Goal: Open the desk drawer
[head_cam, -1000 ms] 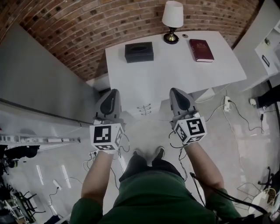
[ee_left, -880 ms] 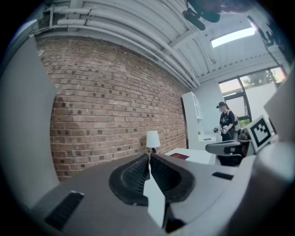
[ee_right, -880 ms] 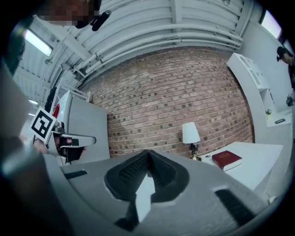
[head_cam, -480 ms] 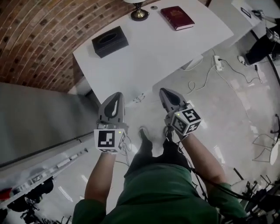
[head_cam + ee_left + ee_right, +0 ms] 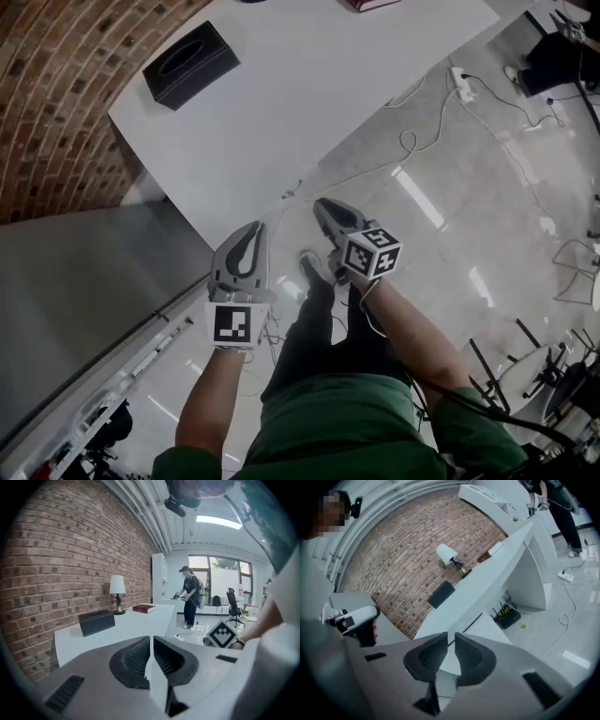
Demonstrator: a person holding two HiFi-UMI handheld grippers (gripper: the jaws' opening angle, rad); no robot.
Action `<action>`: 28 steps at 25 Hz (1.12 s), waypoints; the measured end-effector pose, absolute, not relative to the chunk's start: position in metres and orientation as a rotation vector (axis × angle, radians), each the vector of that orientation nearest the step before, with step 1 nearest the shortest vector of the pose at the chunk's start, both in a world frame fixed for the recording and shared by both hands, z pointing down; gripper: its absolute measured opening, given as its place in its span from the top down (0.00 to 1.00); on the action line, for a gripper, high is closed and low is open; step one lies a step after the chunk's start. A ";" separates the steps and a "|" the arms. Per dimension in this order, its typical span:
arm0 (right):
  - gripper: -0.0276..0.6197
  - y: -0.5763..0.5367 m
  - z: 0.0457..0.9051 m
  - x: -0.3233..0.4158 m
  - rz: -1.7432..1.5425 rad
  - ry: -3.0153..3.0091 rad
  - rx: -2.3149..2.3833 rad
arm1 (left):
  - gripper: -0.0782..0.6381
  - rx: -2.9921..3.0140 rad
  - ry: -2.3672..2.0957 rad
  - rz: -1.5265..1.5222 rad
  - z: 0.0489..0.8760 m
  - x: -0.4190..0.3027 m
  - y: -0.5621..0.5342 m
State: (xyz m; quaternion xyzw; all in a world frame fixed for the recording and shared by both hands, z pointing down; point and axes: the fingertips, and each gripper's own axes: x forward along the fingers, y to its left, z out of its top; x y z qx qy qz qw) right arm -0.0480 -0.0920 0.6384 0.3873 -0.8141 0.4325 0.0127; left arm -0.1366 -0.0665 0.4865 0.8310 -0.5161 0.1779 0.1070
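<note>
- We hold both grippers low before the white desk (image 5: 309, 89), whose top fills the head view from ten to one o'clock. Its near edge runs just past our fingertips.
- The desk drawer (image 5: 485, 626) shows best in the right gripper view. It is a white front under the tabletop, at twelve o'clock from the jaws, with a dark seam along its top. As far as we can tell it sits flush and closed.
- Our left gripper (image 5: 250, 232) lies at seven o'clock from the middle of the head view. Its jaws are drawn together to a hairline slit, with nothing in them.
- Our right gripper (image 5: 322, 203) sits just beside it, at about five o'clock from the middle. Its jaws have just been opening and stand a narrow gap apart. Nothing is between them, and the drawer front beyond is not touched.
- A black tissue box (image 5: 190, 64) rests on the desk at eleven o'clock, and the corner of a red book (image 5: 373, 4) peeks in at twelve.
- In the left gripper view a lamp (image 5: 117, 588) stands on the desk by the brick wall (image 5: 70, 559), between box and book.
- Cables and a power strip (image 5: 459, 75) lie on the floor at two o'clock.
- Another person (image 5: 190, 599) stands well off, at one o'clock in the left gripper view.
</note>
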 end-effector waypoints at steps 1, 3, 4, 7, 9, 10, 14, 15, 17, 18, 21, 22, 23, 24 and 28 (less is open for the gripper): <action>0.88 -0.092 0.654 -0.051 1.379 -2.519 1.199 | 0.88 2.443 -1.502 0.540 0.495 -0.135 -0.065; 0.87 -0.092 0.681 -0.056 1.422 -2.488 1.179 | 0.88 2.438 -1.476 0.566 0.512 -0.132 -0.062; 0.86 -0.093 0.694 -0.059 1.436 -2.477 1.163 | 0.87 2.435 -1.468 0.573 0.520 -0.131 -0.061; 0.84 -0.097 0.727 -0.072 1.479 -2.462 1.107 | 0.87 2.430 -1.442 0.579 0.546 -0.127 -0.056; 0.82 -0.102 0.744 -0.083 1.518 -2.461 1.078 | 0.86 2.428 -1.412 0.583 0.563 -0.124 -0.050; 0.81 -0.104 0.753 -0.088 1.544 -2.457 1.070 | 0.81 2.427 -1.396 0.587 0.571 -0.122 -0.046; 0.80 -0.112 0.787 -0.104 1.681 -2.416 1.086 | 0.73 2.411 -1.331 0.614 0.599 -0.120 -0.028; 0.80 -0.115 0.795 -0.107 1.724 -2.407 1.093 | 0.73 2.399 -1.319 0.608 0.605 -0.120 -0.025; 0.80 -0.122 0.805 -0.111 1.823 -2.405 1.093 | 0.73 2.403 -1.287 0.606 0.616 -0.117 -0.019; 0.80 -0.125 0.809 -0.113 1.876 -2.406 1.086 | 0.73 2.424 -1.265 0.619 0.620 -0.114 -0.016; 0.76 -0.130 0.818 -0.120 2.004 -2.410 1.056 | 0.73 2.452 -1.219 0.638 0.631 -0.106 -0.006; 0.72 -0.131 0.820 -0.124 2.024 -2.416 1.042 | 0.73 2.446 -1.211 0.636 0.633 -0.104 -0.003; 0.68 -0.132 0.822 -0.128 2.034 -2.422 1.027 | 0.73 2.438 -1.203 0.633 0.635 -0.103 0.000; 0.66 -0.134 0.824 -0.131 2.039 -2.426 1.016 | 0.73 2.435 -1.196 0.629 0.636 -0.102 0.003; 0.67 -0.139 0.827 -0.137 2.097 -2.438 1.008 | 0.73 2.443 -1.174 0.623 0.636 -0.101 0.012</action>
